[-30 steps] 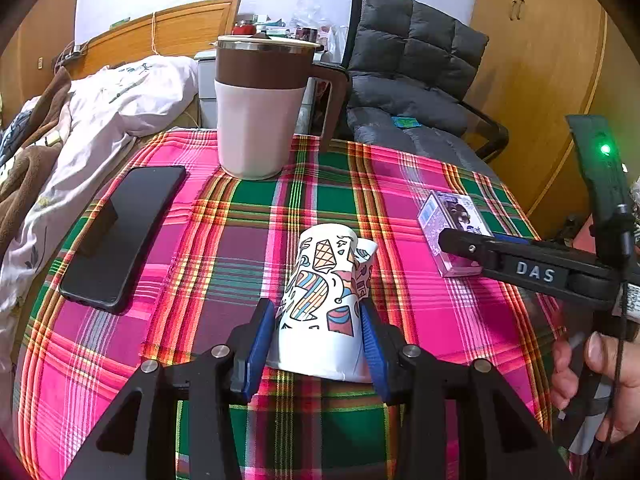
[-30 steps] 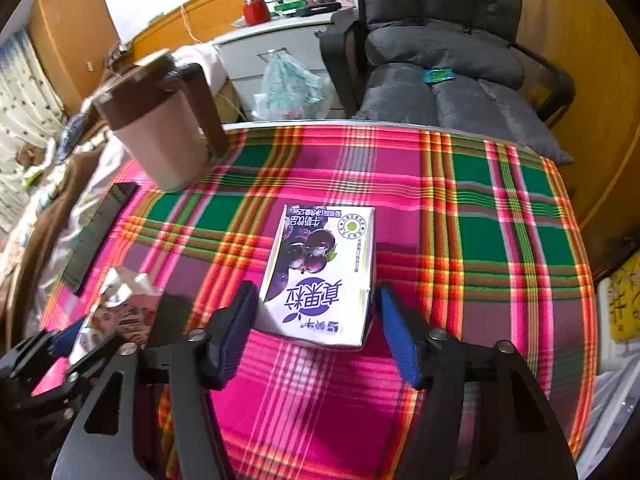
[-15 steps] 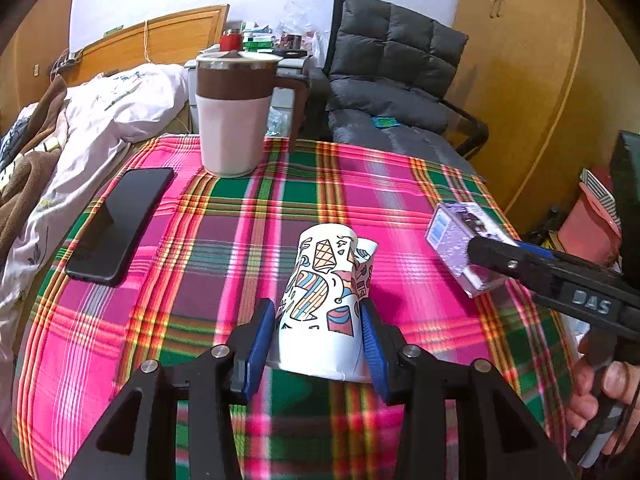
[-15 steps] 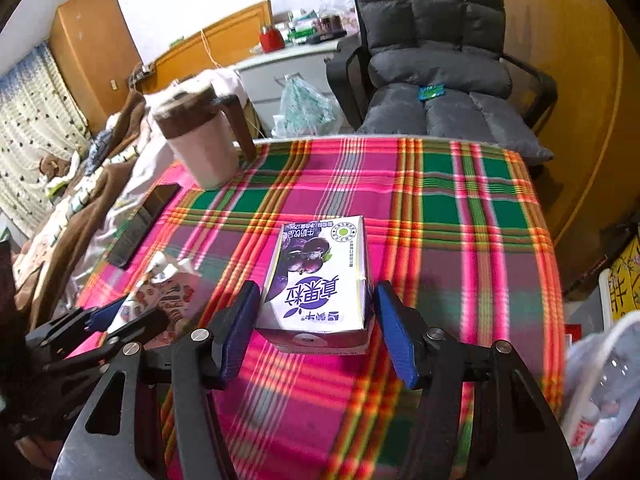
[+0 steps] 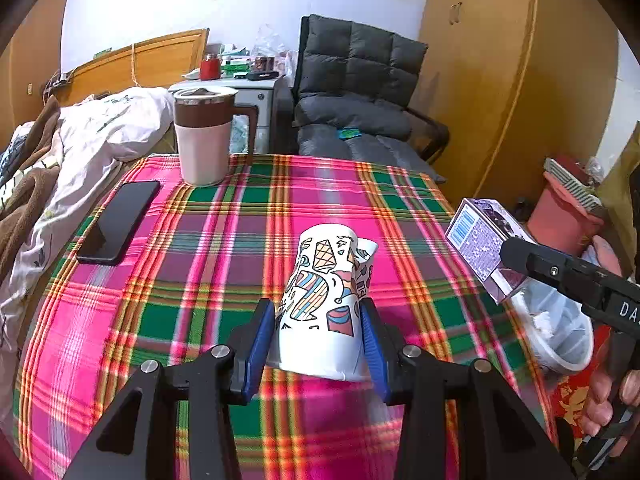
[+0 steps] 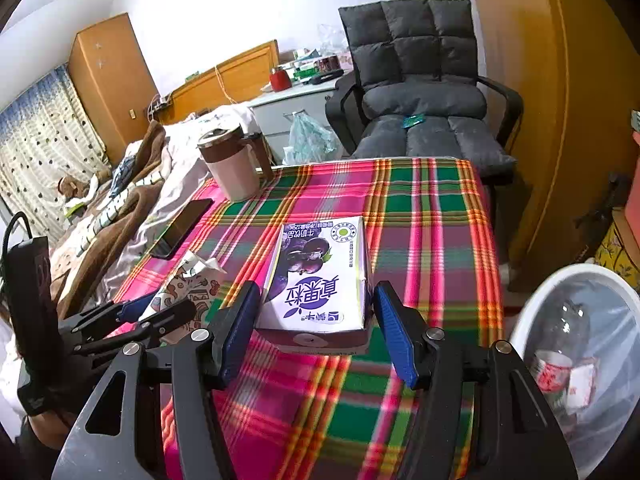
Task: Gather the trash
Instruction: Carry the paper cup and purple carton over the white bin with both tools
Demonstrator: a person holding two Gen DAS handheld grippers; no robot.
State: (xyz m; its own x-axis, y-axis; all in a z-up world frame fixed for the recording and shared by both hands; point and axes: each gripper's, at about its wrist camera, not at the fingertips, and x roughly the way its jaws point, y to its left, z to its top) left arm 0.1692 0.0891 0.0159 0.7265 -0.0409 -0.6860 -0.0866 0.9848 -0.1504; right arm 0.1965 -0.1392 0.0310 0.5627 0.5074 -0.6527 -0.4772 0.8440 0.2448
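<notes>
Left gripper [image 5: 318, 334] fingers clamped patterned paper cup [image 5: 326, 300], lifted over plaid surface [image 5: 224, 240]. Right gripper [image 6: 314, 330] fingers gripped purple drink carton [image 6: 320, 280] near surface's right edge, beside white bin [image 6: 580, 344].

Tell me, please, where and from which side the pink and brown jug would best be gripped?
Probably the handle: the jug stands upright and its body looks wide for the jaws, while the slim handle juts toward the chair, so come in level from that side.
</notes>
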